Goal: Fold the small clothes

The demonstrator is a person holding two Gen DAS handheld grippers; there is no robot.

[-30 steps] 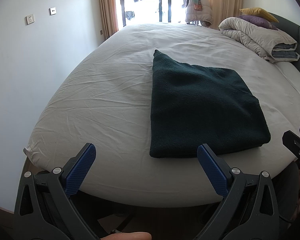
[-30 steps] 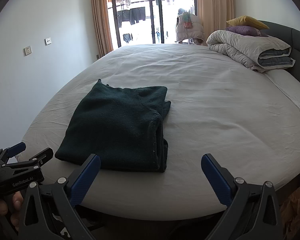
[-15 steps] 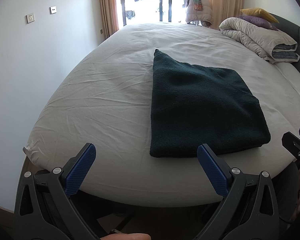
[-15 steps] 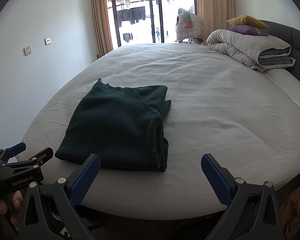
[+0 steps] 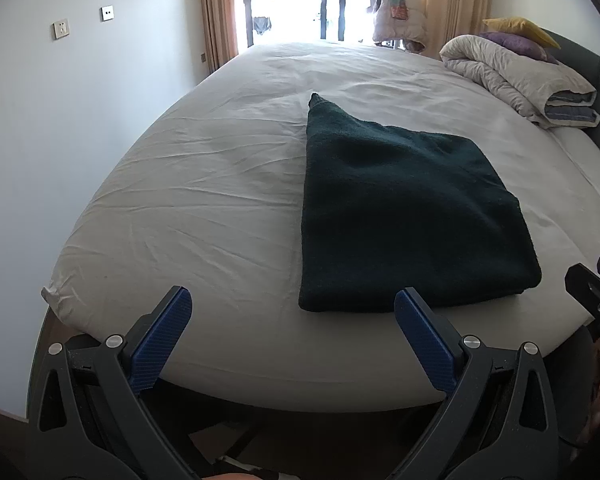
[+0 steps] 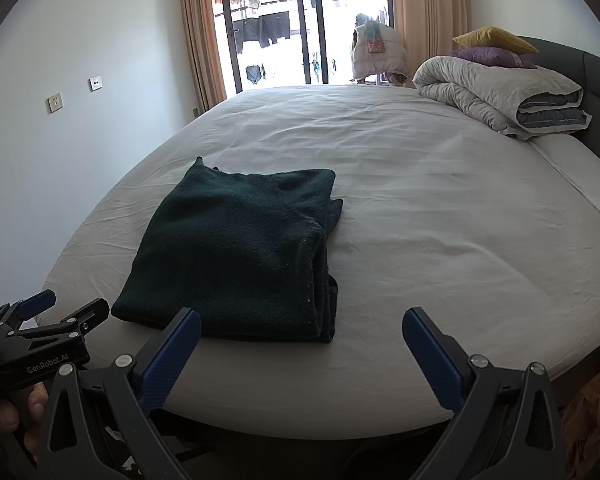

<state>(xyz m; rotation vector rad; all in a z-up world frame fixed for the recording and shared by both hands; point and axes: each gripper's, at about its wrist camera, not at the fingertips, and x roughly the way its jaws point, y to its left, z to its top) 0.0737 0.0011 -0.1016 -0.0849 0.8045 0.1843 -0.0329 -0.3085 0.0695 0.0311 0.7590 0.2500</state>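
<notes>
The only writing I can read is "GenRobot.AI", printed in pale letters on the black body of the left tool [image 6: 54,314], seen from the right wrist view. Nothing else carries legible text.

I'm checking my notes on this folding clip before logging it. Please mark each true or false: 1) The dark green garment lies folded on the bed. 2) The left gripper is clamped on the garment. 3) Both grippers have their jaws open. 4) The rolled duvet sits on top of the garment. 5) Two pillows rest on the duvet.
1) True: the dark green garment lies folded, in layers, on the bed.
2) False: the left gripper is short of the bed edge and holds nothing.
3) True: the left gripper and the right gripper both have their jaws spread wide.
4) False: the rolled duvet lies far off, by the headboard.
5) True: a yellow pillow and a purple pillow rest on it.
</notes>
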